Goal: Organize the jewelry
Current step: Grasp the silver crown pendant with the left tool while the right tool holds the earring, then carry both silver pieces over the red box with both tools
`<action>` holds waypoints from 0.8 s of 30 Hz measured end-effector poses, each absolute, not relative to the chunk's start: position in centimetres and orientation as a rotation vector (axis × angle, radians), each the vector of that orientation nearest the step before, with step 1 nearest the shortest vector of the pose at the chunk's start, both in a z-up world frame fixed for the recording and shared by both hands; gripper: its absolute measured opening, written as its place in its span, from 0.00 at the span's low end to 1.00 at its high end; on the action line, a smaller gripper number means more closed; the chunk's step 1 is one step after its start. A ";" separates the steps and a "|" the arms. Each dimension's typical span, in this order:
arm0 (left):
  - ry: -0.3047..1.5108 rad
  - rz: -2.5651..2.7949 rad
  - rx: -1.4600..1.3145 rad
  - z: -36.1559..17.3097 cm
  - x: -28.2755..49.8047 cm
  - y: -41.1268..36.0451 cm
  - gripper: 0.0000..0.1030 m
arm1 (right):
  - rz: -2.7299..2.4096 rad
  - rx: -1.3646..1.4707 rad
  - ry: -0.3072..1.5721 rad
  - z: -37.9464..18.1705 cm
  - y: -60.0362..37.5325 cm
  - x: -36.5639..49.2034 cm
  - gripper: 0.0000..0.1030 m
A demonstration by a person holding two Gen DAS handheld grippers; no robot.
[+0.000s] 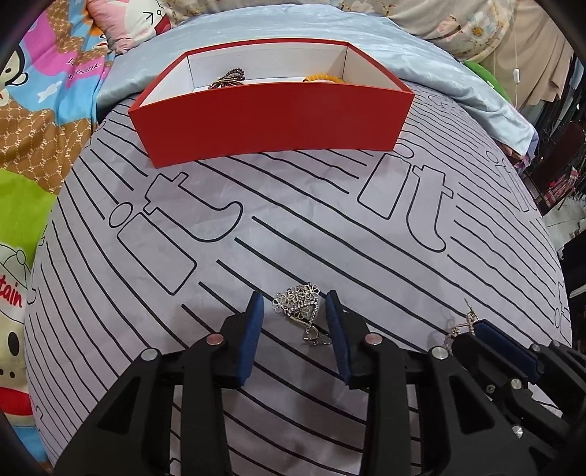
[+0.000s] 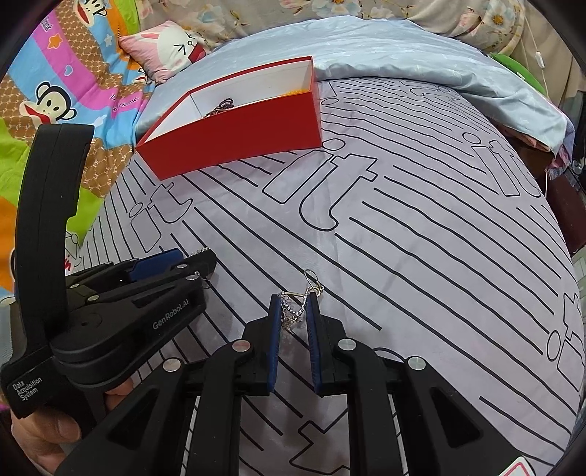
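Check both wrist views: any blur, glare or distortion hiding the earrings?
Left wrist: sharp, even light, flower earring crisp between the open fingers; strong fisheye bows the red box. Right wrist: chain earring thin but readable, faint shadows, no glare, dark corner vignette.

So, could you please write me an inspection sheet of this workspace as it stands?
Surface: grey bedsheet printed with black lines and letters, a pale blue quilt behind it.
Job's things: red box open, holding a dark bead bracelet and an orange bead bracelet; flower earring lying on the sheet; chain earring.
Clutter: nothing seen.
Grippers: left gripper open, its blue pads either side of the flower earring; right gripper pads narrowed around the chain earring, contact not clear.
Cables: white cord with an inline switch at the far right.
Surroundings: cartoon monkey blanket, bunny pillow, floral bedding.
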State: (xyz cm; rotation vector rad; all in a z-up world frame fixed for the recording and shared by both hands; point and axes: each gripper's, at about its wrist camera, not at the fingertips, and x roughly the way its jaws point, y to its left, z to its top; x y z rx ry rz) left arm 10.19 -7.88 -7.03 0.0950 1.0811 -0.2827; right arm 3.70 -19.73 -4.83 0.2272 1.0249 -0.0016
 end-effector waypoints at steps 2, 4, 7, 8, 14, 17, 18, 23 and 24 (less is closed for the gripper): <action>1.082 -0.288 0.096 -7.0 10.2 -7.8 0.16 | 0.000 0.229 1.024 -4.8 -19.7 3.7 0.12; 1.084 -0.291 0.091 -7.0 10.2 -7.8 0.16 | 0.001 0.230 1.023 -4.8 -19.7 3.7 0.12; 1.083 -0.290 0.087 -6.9 10.1 -7.6 0.14 | 0.005 0.229 1.021 -4.8 -19.6 3.7 0.12; 1.083 -0.290 0.085 -6.8 10.0 -7.5 0.14 | 0.008 0.228 1.019 -4.7 -19.5 3.7 0.12; 1.061 -0.286 0.086 -5.7 9.5 -7.1 0.14 | 0.023 0.221 1.006 -4.0 -19.0 3.7 0.12; 1.050 -0.284 0.077 -4.9 9.4 -6.6 0.14 | 0.031 0.216 0.994 -3.4 -18.6 3.7 0.12; 1.046 -0.282 0.075 -4.6 9.4 -6.5 0.14 | 0.035 0.215 0.989 -3.2 -18.4 3.8 0.12; 1.017 -0.265 0.061 -2.9 9.6 -5.3 0.14 | 0.051 0.203 0.965 -2.0 -17.9 4.3 0.12; 1.009 -0.261 0.056 -2.5 9.6 -5.0 0.14 | 0.054 0.202 0.959 -1.8 -17.8 4.5 0.12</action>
